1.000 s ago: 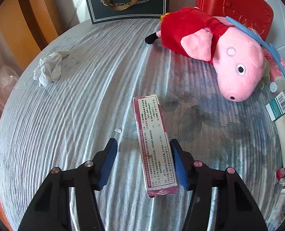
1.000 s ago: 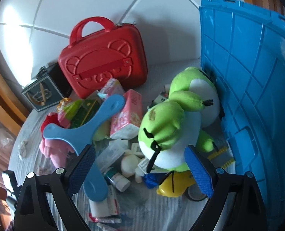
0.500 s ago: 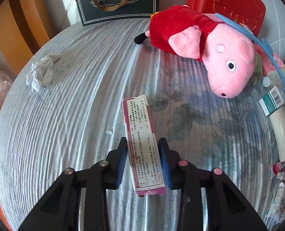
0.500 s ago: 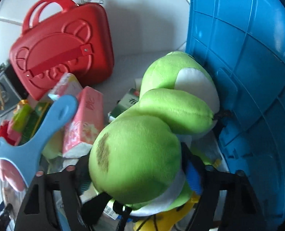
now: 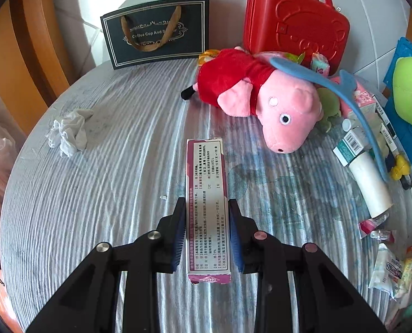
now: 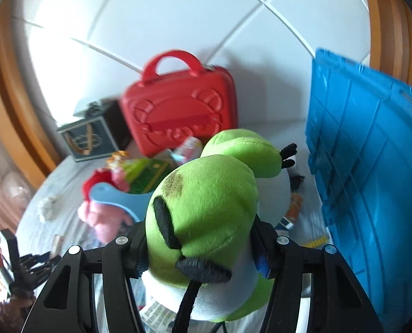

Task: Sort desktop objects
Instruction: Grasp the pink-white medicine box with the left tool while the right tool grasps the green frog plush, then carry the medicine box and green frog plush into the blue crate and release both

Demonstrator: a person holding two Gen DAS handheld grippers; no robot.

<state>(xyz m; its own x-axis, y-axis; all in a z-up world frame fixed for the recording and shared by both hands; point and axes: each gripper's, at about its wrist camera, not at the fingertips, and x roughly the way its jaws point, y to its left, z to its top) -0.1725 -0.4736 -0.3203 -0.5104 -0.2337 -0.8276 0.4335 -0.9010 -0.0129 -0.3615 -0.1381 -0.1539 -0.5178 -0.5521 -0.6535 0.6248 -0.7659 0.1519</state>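
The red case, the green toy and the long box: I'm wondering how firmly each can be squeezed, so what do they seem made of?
The red case looks like hard moulded plastic: glossy, with embossed shapes. The green toy is soft plush fabric, fuzzy, bulging between the right hand-held gripper fingers. The long box seems thin printed cardboard, slightly shiny with sharp folded edges, held by the left hand-held gripper.

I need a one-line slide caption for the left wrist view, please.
Left tongs shut on a long purple-and-white printed carton lying on the grey striped tablecloth.
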